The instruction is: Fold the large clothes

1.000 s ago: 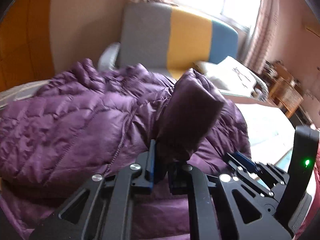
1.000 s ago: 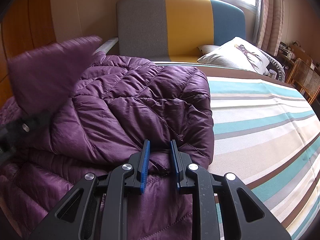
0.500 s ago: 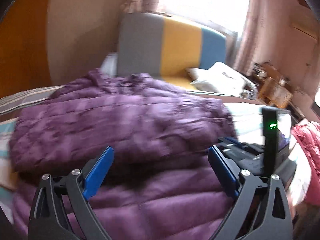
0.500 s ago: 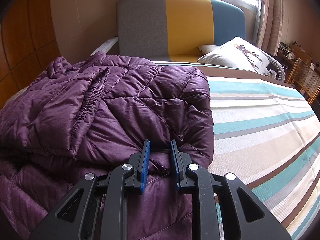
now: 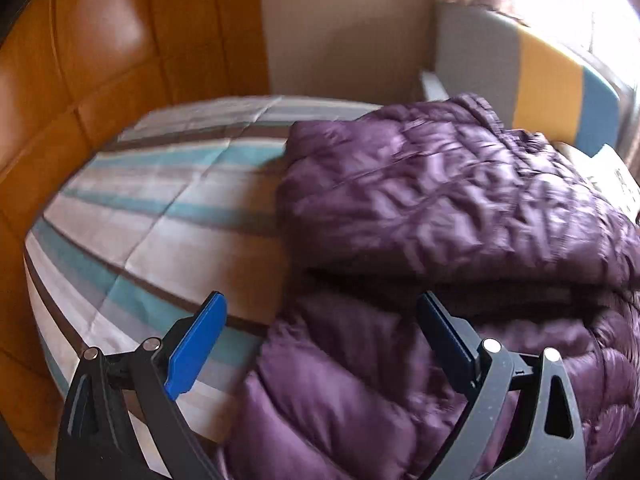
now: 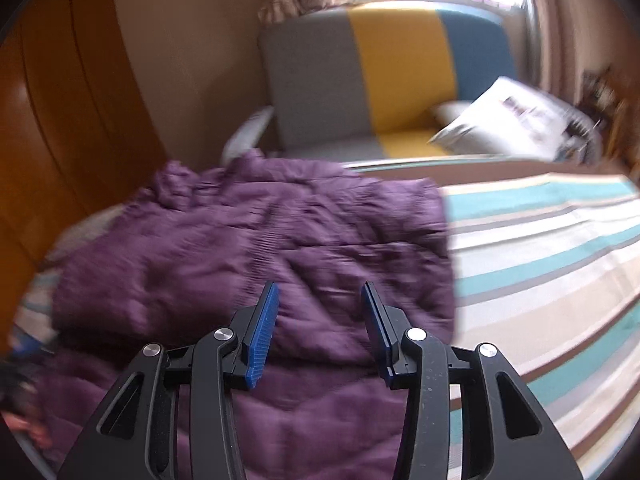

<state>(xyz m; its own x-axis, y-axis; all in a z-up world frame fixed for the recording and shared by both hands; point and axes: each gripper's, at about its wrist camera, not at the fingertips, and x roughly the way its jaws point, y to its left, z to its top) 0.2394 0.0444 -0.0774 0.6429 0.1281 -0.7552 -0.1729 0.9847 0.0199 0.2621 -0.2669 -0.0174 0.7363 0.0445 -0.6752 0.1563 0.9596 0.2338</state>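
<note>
- A striped bed (image 5: 168, 216) fills the room, sofa (image 6: 400, 80) behind.
- Purple down jacket (image 5: 440, 200) lies folded on it.
- Left gripper (image 5: 324, 344) jaws wide, empty.
- Right gripper (image 6: 318, 332) jaws, just opening, clear of the jacket.

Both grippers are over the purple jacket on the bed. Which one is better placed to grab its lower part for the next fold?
Probably the left gripper: wide open, at the jacket's unfolded lower edge. The right gripper, just opening, is above the folded part.

Striped bed (image 5: 168, 208) (teal, brown, cream bands) with folded purple puffer jacket (image 5: 440, 200) on top
</note>
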